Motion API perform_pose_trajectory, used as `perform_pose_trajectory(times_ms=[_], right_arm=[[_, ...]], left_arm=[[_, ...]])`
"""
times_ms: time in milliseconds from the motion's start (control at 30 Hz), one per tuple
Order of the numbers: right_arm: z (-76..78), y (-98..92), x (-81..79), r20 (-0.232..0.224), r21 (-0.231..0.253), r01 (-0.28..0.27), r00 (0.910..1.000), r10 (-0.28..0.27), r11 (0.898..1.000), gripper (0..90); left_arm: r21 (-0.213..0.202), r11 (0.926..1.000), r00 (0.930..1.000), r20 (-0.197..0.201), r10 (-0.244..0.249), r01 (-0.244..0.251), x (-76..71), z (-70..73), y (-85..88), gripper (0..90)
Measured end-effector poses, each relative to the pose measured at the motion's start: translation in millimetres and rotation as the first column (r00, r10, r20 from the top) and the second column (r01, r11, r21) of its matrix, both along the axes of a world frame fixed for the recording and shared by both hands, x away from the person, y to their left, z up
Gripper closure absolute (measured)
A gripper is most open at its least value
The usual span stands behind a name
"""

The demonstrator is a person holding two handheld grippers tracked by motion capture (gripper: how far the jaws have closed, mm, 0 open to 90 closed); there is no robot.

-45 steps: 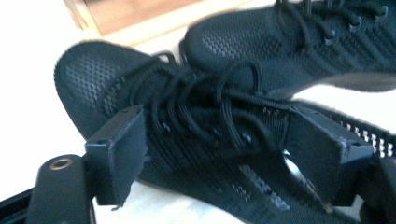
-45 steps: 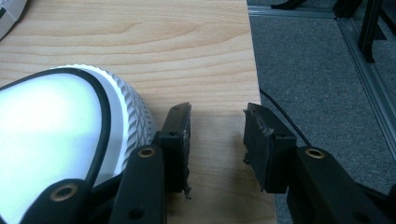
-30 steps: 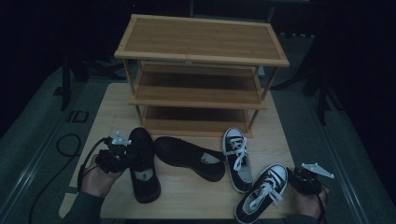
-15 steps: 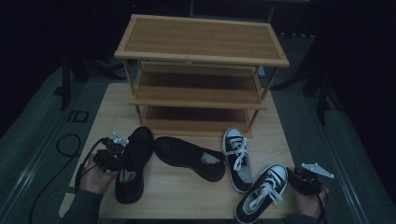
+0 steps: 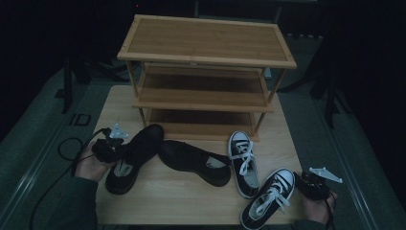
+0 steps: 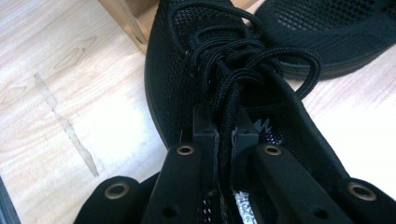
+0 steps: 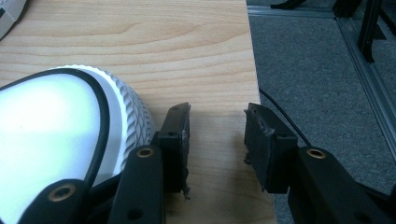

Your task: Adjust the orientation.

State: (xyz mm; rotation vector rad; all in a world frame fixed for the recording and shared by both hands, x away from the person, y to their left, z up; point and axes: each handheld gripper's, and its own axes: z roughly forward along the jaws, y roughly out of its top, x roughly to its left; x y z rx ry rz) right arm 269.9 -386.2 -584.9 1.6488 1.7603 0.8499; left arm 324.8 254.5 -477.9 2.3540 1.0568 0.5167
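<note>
Left tool [image 6: 225, 135]: jaws nearly together, clamped on the laces and tongue of a black shoe [image 6: 210, 70]; they have just been closing further on that bundle. In the high view this tool [image 5: 106, 148] sits at the lower left of the frame, at the heel end of the same shoe [image 5: 134, 155], which lies on the desk [image 5: 182, 201] with its toe pointing to the upper right, toward the foot of the shelf rack [image 5: 206, 72].

Right tool [image 7: 217, 135]: jaws apart, nothing between them, bare desk beneath. The white rubber toe of a sneaker [image 7: 70, 135] lies just beside the left-hand jaw, outside the gap. In the high view this tool [image 5: 313, 184] sits at the lower right, next to that sneaker [image 5: 268, 199].

The left gripper view shows the grip on the laces, which the high view is too dark to show. The high view alone gives the whole layout.

Count: two tools; two black shoes, the second [image 5: 194, 162] at centre; two black-and-white sneakers, the second [image 5: 243, 163] right of centre; one rack with three shelves.
</note>
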Motion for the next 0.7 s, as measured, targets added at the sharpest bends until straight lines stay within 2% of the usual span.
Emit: perform_pose_trajectory(times_ms=[33,167,333,367,400,433,467,533,700], right_arm=[[0.0,0.0,0.0,0.000,0.000,0.000,1.0000,0.000,1.000,60.0],[0.0,0.1,0.0,0.000,0.000,0.000,1.0000,0.000,1.000,60.0],[0.0,0.0,0.1,0.000,0.001,0.000,1.0000,0.000,1.000,60.0],[0.0,-0.1,0.1,0.000,0.000,-0.001,1.0000,0.001,1.000,60.0],[0.0,-0.1,0.1,0.000,0.000,-0.001,1.0000,0.001,1.000,60.0],[0.0,0.0,0.0,0.000,0.000,0.000,1.0000,0.000,1.000,59.9],[0.0,0.0,0.0,0.000,0.000,0.000,1.0000,0.000,1.000,59.9],[0.0,0.0,0.0,0.000,0.000,0.000,1.0000,0.000,1.000,59.9],[0.0,-0.1,0.0,0.000,0.000,0.000,1.0000,0.000,1.000,59.9]], left_arm=[[0.004,1.0000,1.0000,-0.004,-0.002,0.002,4.1,-0.8,1.0,85.3],[-0.026,0.9996,0.9997,-0.020,-0.011,0.010,16.9,-4.4,7.0,85.1],[-0.034,0.9994,0.9998,-0.017,-0.013,0.013,19.9,-4.3,5.8,82.9],[-0.048,0.9988,0.9998,-0.017,-0.007,0.007,20.1,-2.9,6.0,79.4],[-0.084,0.9964,0.9997,-0.025,0.005,-0.007,20.5,-1.1,6.9,71.8],[-0.118,0.9928,0.9983,-0.057,0.011,-0.018,21.9,0.9,8.6,63.0],[-0.132,0.9908,0.9966,-0.081,0.018,-0.028,22.8,2.3,9.2,56.9],[-0.103,0.9934,0.9964,-0.074,0.042,-0.050,21.6,4.9,8.2,51.5],[-0.111,0.9913,0.9968,-0.045,0.067,-0.071,17.7,11.8,10.2,47.1]])
